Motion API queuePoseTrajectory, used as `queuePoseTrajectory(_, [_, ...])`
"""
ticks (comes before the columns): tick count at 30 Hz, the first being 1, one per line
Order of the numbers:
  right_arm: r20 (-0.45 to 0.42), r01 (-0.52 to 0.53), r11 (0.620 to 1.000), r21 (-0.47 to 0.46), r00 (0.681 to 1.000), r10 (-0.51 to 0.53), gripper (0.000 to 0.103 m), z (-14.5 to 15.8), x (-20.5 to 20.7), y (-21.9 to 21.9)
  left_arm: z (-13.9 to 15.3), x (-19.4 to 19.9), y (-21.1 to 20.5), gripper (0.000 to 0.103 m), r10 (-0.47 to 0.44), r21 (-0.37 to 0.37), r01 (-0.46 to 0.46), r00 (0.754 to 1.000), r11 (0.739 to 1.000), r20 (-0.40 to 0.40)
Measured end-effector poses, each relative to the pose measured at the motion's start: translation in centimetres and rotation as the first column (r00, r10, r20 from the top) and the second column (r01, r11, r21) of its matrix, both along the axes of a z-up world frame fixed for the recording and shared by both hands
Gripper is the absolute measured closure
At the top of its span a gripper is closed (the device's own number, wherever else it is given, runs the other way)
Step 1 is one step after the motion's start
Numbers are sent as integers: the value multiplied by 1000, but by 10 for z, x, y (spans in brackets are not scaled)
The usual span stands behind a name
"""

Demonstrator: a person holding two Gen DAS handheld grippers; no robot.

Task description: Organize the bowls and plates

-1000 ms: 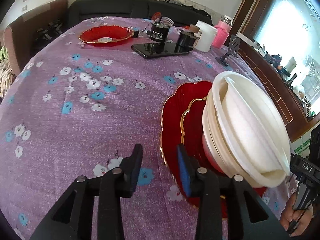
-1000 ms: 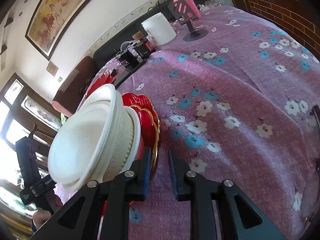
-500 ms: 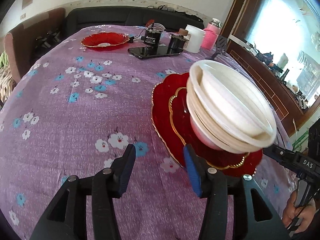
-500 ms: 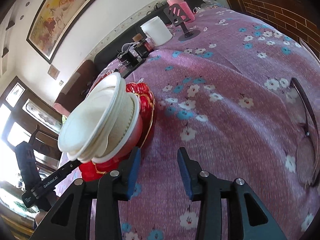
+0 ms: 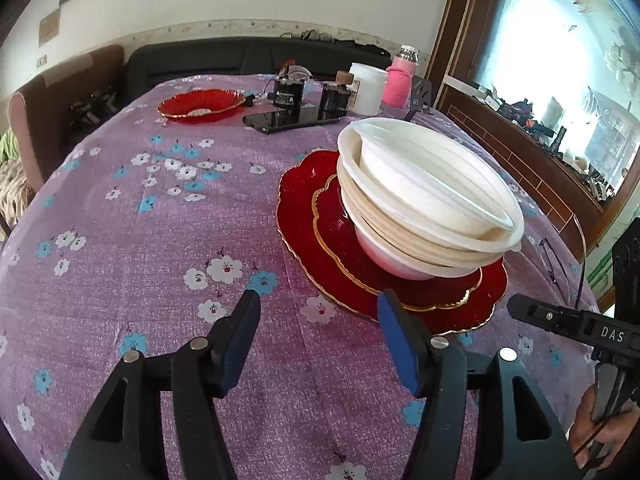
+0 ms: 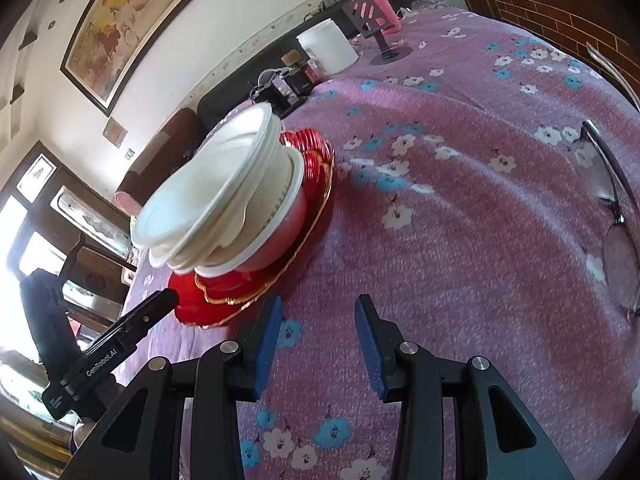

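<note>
Left wrist view: both grippers, left (image 5: 318, 336) and right (image 6: 318, 332), now withdrawn with jaws wide and empty; white bowls (image 5: 428, 196) released atop red plates (image 5: 320, 236) — stacking apparently complete.

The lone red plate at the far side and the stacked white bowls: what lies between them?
In the left wrist view, only flowered tablecloth lies between the lone red plate and the stacked bowls.

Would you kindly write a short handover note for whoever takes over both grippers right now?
Left gripper: open, empty, just short of the stack.
Right gripper: open, empty, over the tablecloth.
White bowls sit nested, leaning, on two stacked red plates.
Done: main stack built.
Left: one red plate lies apart at the far side, not yet added.
</note>
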State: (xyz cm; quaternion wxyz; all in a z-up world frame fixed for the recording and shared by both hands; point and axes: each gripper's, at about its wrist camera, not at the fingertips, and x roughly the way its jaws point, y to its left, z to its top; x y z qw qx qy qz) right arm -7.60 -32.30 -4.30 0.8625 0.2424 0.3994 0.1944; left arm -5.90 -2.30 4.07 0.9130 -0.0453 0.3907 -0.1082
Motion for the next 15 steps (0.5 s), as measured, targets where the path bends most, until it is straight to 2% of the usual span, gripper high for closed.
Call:
queuePoseTrajectory(8, [11, -25, 1000, 6, 1000, 25, 62, 1, -5, 11, 2, -5, -4, 41, 0, 12, 0, 1000, 1000, 25])
queuePoseTrajectory(11, [44, -31, 999, -31, 998, 33, 62, 9, -9, 18, 4, -8, -8, 41, 3, 41, -5, 999, 999, 51])
queuePoseTrajectory(15, [93, -21, 994, -104, 995, 31, 62, 12, -14, 30, 4, -15, -11, 41, 16, 44, -20, 995, 999, 95])
